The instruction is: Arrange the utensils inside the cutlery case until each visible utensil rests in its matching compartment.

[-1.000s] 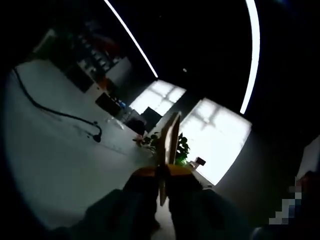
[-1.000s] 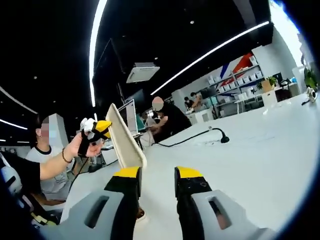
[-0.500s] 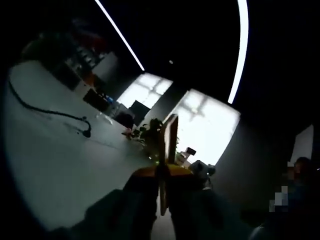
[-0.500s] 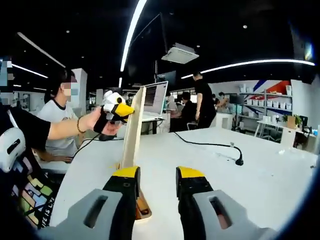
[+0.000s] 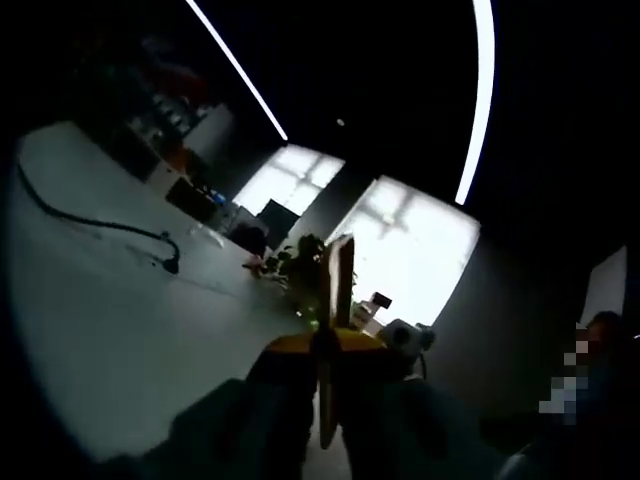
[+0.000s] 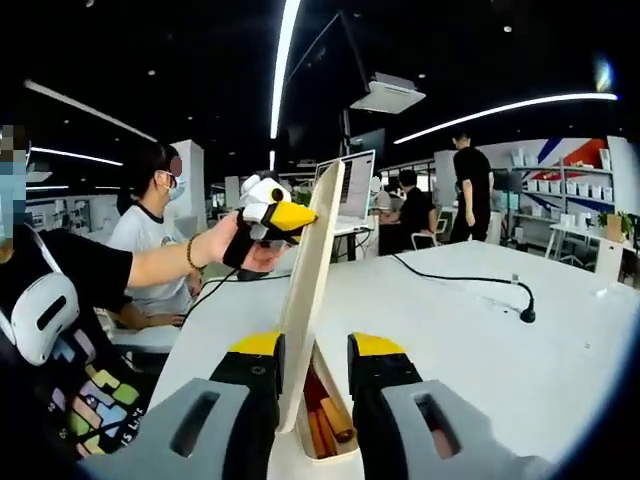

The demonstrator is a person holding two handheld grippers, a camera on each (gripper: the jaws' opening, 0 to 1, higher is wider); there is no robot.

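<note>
Wooden lid (image 6: pixel 308 290) now raised upright by left gripper (image 6: pixel 290 217), exposing utensils (image 6: pixel 325 425).

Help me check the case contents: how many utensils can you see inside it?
2 in the right gripper view: one wooden utensil and a second utensil beside it, low in the cutlery case. Its raised lid may hide more.

In the right gripper view, the right gripper (image 6: pixel 312 365) has grey jaws capped with yellow pads edged in black. The cutlery case lid (image 6: pixel 312 290) standing between them is pale cream, and the case tray (image 6: pixel 325 425) below holds brown and orange wooden utensils (image 6: pixel 330 420). The left gripper (image 6: pixel 270 215), far left, is white with a yellow tip. The table (image 6: pixel 470 340) is white, crossed by a black cable (image 6: pixel 470 282). In the left gripper view, the left gripper's pads (image 5: pixel 290 345) show yellow-orange against dark jaws, and the plant (image 5: pixel 303 270) beyond is green.
</note>
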